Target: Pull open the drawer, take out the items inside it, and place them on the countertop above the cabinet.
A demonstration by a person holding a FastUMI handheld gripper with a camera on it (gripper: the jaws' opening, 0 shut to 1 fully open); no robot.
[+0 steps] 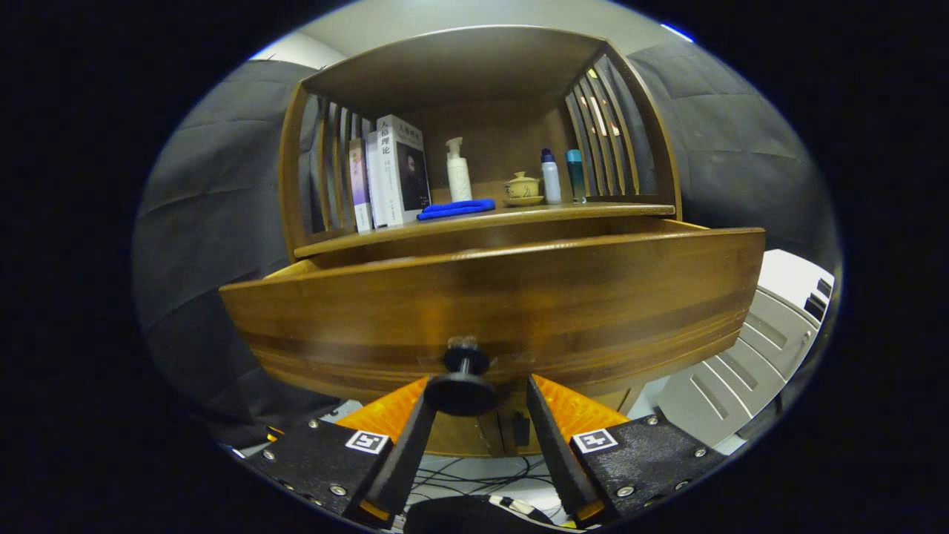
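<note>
Since drawer point(489, 311) looks pulled out, tool point(474, 411), fingers spread off knob point(461, 386), should lift & reach inside.

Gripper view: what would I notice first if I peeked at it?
The big wooden drawer pulled out toward you, with its round dark knob sitting between the open fingers of the hand-held gripper. Beyond it, on the countertop, stand books, a white pump bottle, a blue cloth and a little lidded teacup.
</note>
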